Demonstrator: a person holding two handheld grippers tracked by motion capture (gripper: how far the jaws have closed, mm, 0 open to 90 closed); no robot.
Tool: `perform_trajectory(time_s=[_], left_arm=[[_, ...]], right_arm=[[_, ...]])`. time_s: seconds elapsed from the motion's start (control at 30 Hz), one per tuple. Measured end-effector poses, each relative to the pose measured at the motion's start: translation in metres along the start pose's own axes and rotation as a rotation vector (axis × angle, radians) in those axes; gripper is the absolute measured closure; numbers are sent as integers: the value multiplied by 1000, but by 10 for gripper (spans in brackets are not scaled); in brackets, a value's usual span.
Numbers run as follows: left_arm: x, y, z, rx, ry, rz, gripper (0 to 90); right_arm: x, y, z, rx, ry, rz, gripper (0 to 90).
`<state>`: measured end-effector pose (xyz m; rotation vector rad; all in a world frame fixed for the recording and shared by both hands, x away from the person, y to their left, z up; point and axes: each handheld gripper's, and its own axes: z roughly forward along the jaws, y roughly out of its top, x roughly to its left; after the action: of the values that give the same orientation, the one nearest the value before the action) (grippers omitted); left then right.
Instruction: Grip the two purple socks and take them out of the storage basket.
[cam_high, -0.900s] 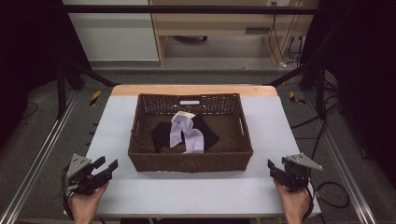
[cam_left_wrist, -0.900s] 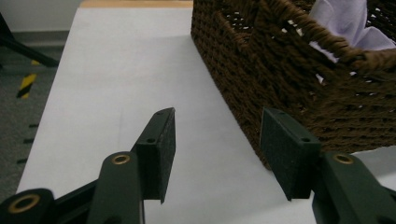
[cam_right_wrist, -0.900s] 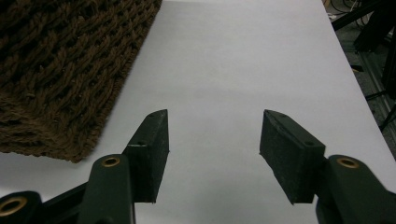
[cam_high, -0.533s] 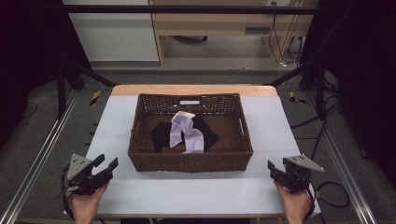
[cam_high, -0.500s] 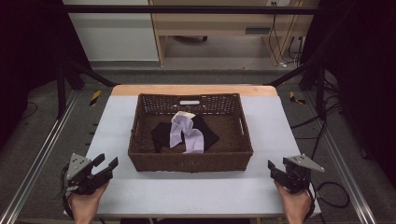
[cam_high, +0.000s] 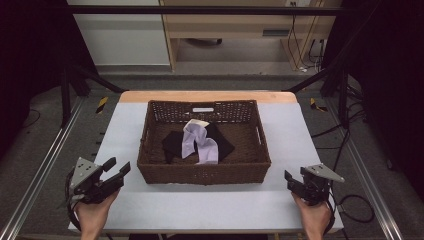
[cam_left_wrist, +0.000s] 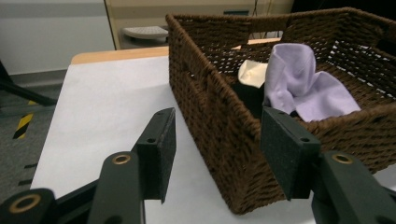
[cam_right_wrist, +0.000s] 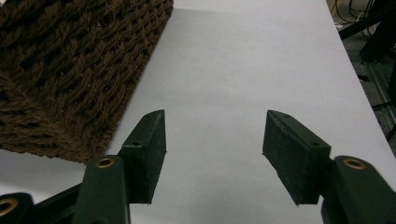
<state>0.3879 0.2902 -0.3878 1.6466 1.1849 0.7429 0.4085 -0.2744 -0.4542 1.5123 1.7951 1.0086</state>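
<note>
Down at the near left corner of the table, left gripper sits in the person's left hand, jaws spread, nothing between them; it points toward the near left corner of the wicker basket and stands near it, not touching. Left gripper view: the two black pads frame that basket corner from a little way off. Right gripper, in the right hand at the near right corner, jaws likewise spread and empty, over bare white tabletop, apart from the basket's right end. Basket is dark brown, rectangular, set mid-table, with a handle slot in its far wall. Inside it: a lilac cloth, crumpled and partly standing up, lying on a black cloth; a cream cloth peeks out behind the lilac one, toward the far wall. Beyond the far table edge, grey floor and a pale wooden cabinet.
</note>
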Motion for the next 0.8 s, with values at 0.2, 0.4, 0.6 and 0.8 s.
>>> perform_trajectory(time_s=[0.2,0.4,0.6,0.8], left_arm=[[-4,21,3,-36,-24,11,454],[-10,43,14,-53,-51,14,451],[-22,60,24,-62,-65,44,451],[-31,74,38,-57,-86,57,450]], right_arm=[[0,0,-3,-22,-6,2,412],[0,0,-3,-29,-5,-3,444],[-1,0,-4,-30,-1,-4,466],[0,1,-3,-33,-3,-5,472]])
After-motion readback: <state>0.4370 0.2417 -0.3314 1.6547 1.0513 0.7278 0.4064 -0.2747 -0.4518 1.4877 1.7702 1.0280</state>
